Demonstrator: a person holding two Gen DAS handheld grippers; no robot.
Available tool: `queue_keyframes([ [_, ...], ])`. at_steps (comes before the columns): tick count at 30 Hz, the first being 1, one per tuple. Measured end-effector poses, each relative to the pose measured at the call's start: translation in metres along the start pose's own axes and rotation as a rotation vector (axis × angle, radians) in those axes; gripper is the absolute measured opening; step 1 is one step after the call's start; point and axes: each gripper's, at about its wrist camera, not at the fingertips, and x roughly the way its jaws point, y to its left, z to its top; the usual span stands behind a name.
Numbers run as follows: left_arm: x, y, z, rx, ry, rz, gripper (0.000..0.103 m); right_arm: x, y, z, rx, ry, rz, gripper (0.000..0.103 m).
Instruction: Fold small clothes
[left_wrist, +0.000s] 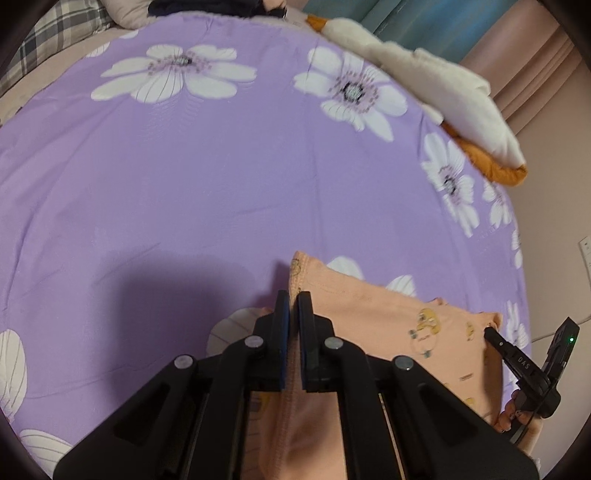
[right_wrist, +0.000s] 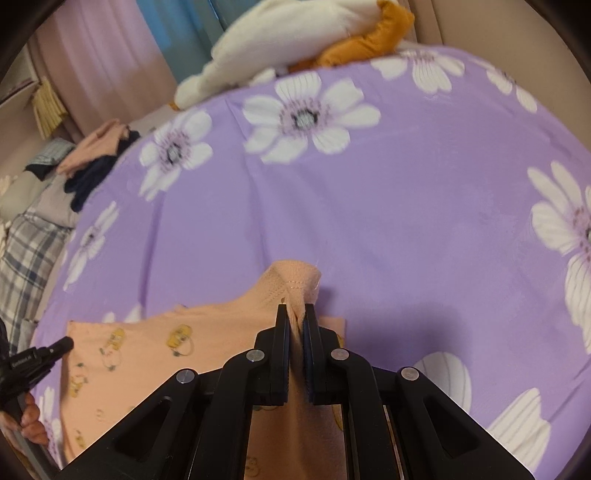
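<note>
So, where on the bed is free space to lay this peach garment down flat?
The purple sheet is bare ahead of both grippers, between the peach garment and the white-and-orange plush at the far edge. The corner with the pile of clothes is crowded.

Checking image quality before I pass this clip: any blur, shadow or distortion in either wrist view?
Left wrist view: strong fisheye bending, dark vignette at the corners, the left gripper throwing a broad shadow on the purple sheet; focus mostly sharp. Right wrist view: same bending, flowers and the white plush toy smeared soft, a fainter shadow right of the right gripper, which pinches the peach garment.
</note>
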Motion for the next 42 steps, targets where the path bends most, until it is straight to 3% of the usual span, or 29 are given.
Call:
queue_keyframes([
  [4,0.013,0.007,-0.005,-0.007,0.047,0.026,0.006,0.009,-0.005,-0.007,0.01,0.026,-0.005,0.008],
  [17,0.017,0.008,-0.009,-0.012,0.052,0.029,0.007,0.016,-0.005,-0.009,-0.009,0.035,-0.035,0.008],
  [23,-0.008,-0.01,-0.014,0.037,0.024,-0.001,0.032,0.013,-0.005,-0.009,0.007,0.036,-0.034,0.008],
  [24,-0.015,-0.013,-0.015,0.055,0.008,-0.002,0.036,0.013,-0.004,-0.008,0.005,0.038,-0.037,0.009],
  [26,-0.033,-0.02,-0.019,0.09,-0.033,-0.013,0.059,0.007,-0.002,-0.01,0.003,0.035,-0.043,0.02],
  [28,-0.049,-0.02,-0.023,0.083,-0.064,-0.032,0.072,-0.006,0.002,-0.013,-0.003,0.014,-0.064,0.062],
  [29,-0.054,-0.018,-0.025,0.068,-0.07,-0.043,0.076,-0.01,0.003,-0.014,-0.005,0.003,-0.071,0.067],
  [35,-0.057,-0.002,-0.053,-0.016,0.01,-0.082,0.077,-0.057,-0.002,-0.034,0.051,-0.07,-0.022,0.068],
  [42,-0.046,0.009,-0.095,-0.031,0.082,-0.071,0.075,-0.07,-0.02,-0.075,0.159,-0.028,0.054,0.068],
])
